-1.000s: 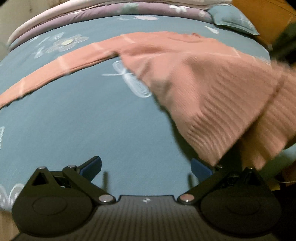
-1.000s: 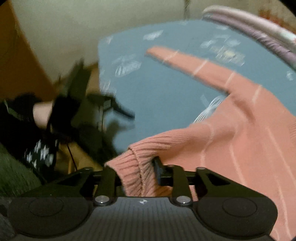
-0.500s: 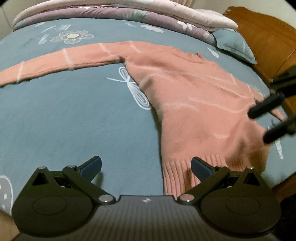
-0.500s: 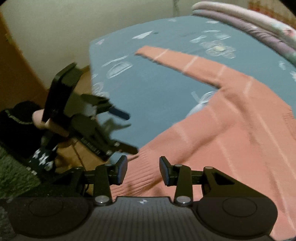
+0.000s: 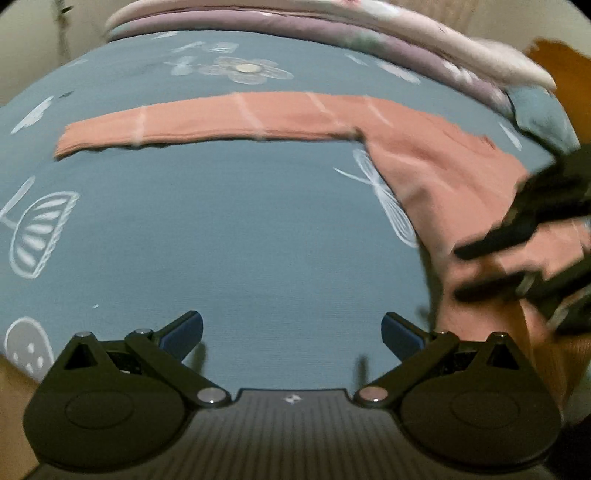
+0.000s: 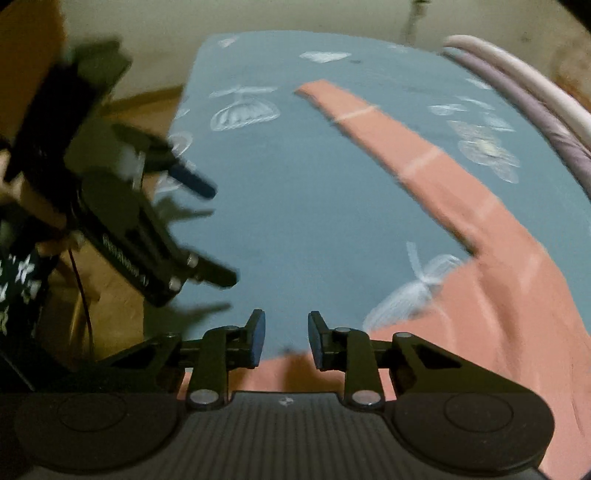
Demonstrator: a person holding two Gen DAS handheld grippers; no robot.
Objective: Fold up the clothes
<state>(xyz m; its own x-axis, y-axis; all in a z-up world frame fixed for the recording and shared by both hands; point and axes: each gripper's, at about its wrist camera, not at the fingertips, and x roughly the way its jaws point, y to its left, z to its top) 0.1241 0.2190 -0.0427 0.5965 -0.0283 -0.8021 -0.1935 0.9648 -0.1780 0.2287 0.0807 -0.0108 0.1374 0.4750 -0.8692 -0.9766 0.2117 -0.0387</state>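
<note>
My left gripper (image 5: 291,332) is wide open w/ nothing between the fingers; under it is only the blue bed sheet (image 5: 221,229). My right gripper (image 6: 284,339) has the jaws close to each other, a small gap left, and they have just been closing. Nothing is between the pads: I see sheet through the gap, and the hem of the pink sweater (image 6: 498,295) lies just below the fingertips.

The sweater is flat on the sheet. Its body is on the right side in the left wrist view, and one sleeve (image 5: 207,122) stretches straight out to the left across the bed, w/ thin pale stripes over it. At the far end of the bed are folded quilts (image 5: 332,33), purple and light pink. Both pics are blurred, so small details I cannot tell.
</note>
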